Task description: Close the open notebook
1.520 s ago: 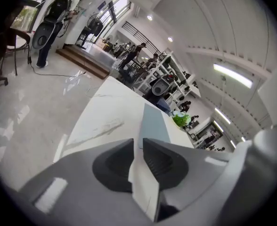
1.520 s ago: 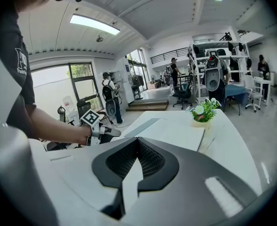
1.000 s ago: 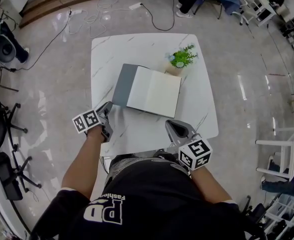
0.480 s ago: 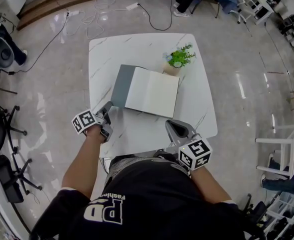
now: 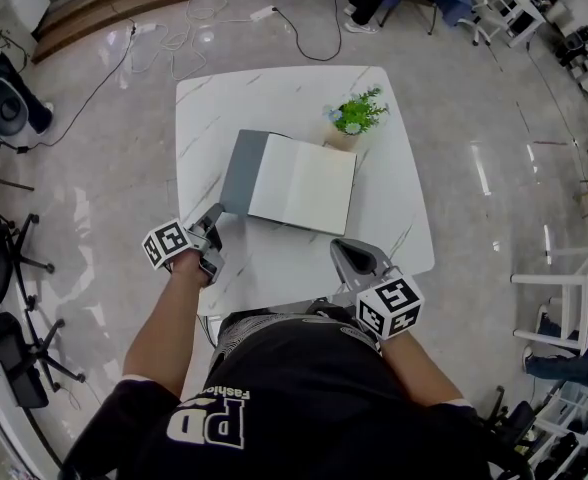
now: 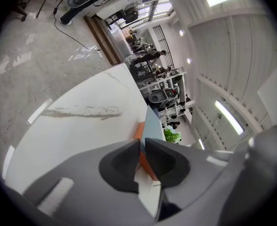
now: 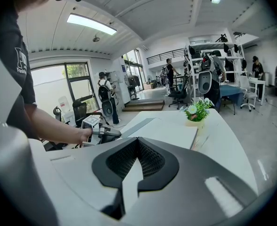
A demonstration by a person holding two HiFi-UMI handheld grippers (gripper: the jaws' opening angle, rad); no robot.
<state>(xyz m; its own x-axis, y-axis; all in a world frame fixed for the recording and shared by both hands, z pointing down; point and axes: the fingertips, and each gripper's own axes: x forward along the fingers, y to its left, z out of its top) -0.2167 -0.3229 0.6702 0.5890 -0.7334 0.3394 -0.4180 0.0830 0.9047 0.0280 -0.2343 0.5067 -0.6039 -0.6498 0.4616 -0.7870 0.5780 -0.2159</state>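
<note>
— Two grippers, and neither one is on the book. Why?

— Both of mine wait at the near edge of the surface (image 5: 224, 98), I think because the close hasn't begun. My left gripper (image 5: 212, 218) hovers by the near left edge. Its jaws are drawn almost together, only a sliver between them, with nothing held. My right gripper (image 5: 346, 251) sits near right, its jaws clenched tip to tip and also empty.

— And the notebook?

— The notebook (image 5: 289, 183) lies open and flat mid-surface, well apart from both grippers. Its grey cover is spread to the left and the pale pages lie to the right. A small potted plant (image 5: 354, 118) stands just beside its far right corner.

— So which side folds over?

— I'd guess the grey cover. It lies on my left gripper's side with bare surface around its edge, so I could slip a jaw under it and swing it rightward. The plant crowds the far right corner, so I'd keep clear of that.
</note>
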